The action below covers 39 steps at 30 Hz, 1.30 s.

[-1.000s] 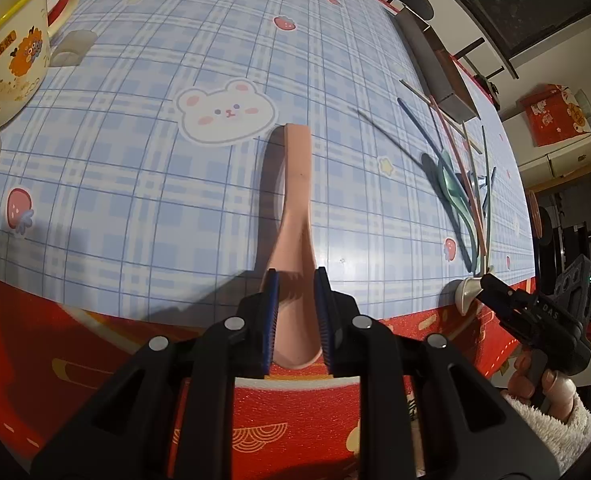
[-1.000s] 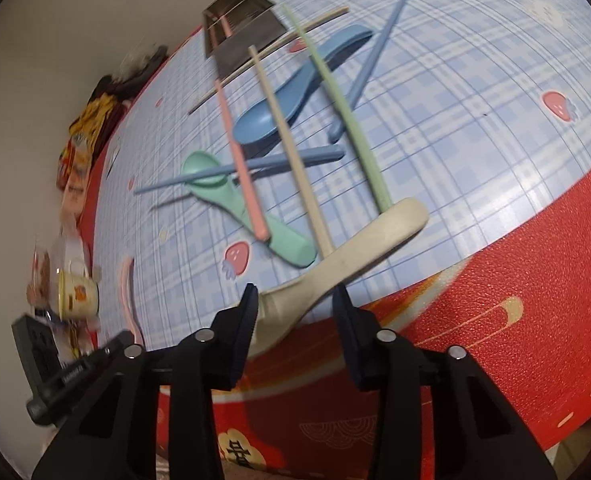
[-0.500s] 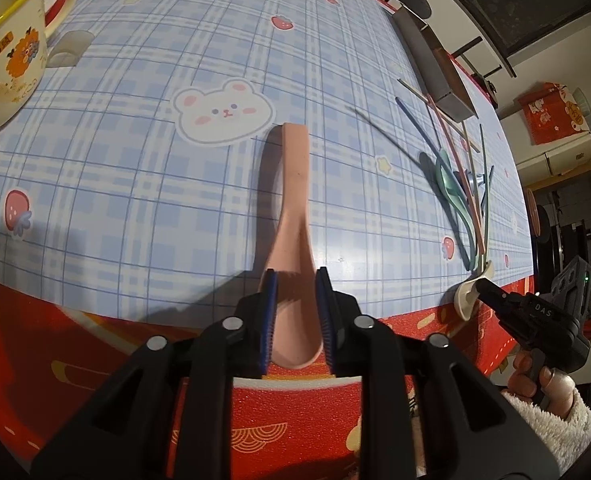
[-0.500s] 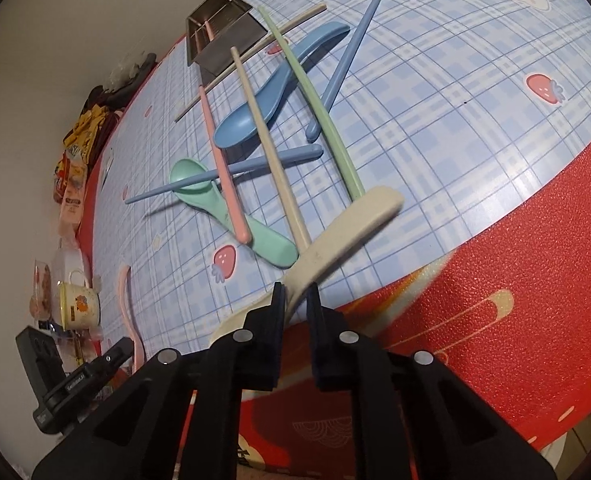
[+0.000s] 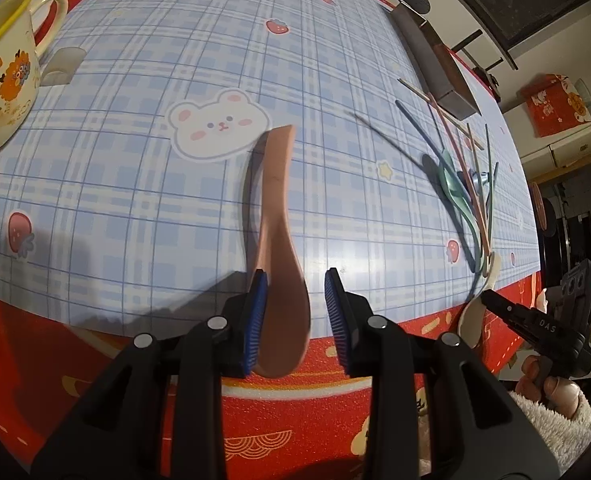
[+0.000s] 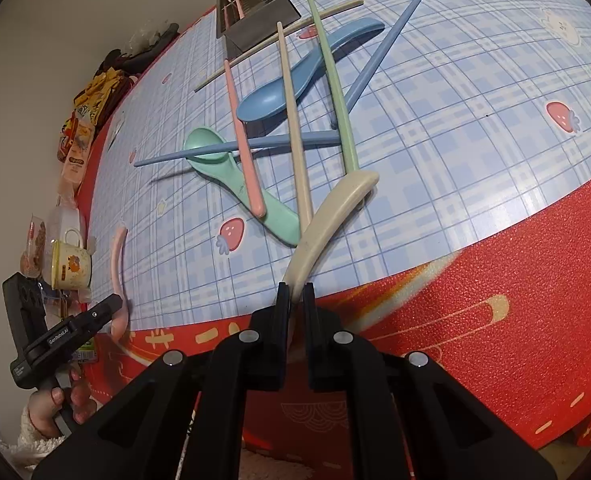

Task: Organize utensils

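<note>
Fingers (image 5: 295,312) astride pink spoon (image 5: 277,216)

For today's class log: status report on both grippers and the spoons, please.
Left gripper open around pink spoon. Right gripper shut on beige spoon. Beige chopstick and green chopstick touch its handle.

A blue plaid surface (image 5: 143,184) edged in red lies ahead, a plain pale wall (image 6: 55,32) beyond its far-left side, under dim indoor light
</note>
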Available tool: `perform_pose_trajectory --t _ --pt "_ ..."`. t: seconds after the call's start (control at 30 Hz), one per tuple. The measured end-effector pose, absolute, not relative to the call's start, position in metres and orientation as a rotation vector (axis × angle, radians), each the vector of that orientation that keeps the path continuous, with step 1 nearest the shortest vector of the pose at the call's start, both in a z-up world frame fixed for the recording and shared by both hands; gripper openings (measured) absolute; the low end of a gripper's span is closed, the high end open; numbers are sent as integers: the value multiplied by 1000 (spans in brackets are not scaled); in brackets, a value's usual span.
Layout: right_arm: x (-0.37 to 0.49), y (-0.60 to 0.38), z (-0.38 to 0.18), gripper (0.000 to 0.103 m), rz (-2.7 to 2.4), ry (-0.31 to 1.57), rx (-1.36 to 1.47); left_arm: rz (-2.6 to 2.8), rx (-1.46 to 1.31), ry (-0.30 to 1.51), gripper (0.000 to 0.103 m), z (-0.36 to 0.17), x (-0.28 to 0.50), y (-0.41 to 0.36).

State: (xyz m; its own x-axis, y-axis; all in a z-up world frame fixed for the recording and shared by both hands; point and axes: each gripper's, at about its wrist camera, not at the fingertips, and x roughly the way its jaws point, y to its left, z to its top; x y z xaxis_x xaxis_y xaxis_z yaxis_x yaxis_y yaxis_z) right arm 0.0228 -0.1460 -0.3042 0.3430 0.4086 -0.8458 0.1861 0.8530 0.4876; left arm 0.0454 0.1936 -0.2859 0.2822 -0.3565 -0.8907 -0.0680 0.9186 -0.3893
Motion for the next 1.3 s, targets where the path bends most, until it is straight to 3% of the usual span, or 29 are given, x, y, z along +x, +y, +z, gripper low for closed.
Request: perform_pose_trajectory --t 0.4,0.77,1.07,1.23,1.3 --pt "23 -152 -306 8 146 1236 565 -230 -404 1235 38 -278 60 207" --pt "27 -153 -306 11 137 1236 561 -296 -443 1254 30 -295 77 197" --pt "34 -159 -307 21 125 1219 604 -301 -496 1259 23 -300 78 204" --pt "37 -160 -307 21 123 1210 606 -295 -471 1267 16 -300 77 202" --pt "37 -161 -307 13 115 1213 604 -298 -448 1274 11 -300 75 199"
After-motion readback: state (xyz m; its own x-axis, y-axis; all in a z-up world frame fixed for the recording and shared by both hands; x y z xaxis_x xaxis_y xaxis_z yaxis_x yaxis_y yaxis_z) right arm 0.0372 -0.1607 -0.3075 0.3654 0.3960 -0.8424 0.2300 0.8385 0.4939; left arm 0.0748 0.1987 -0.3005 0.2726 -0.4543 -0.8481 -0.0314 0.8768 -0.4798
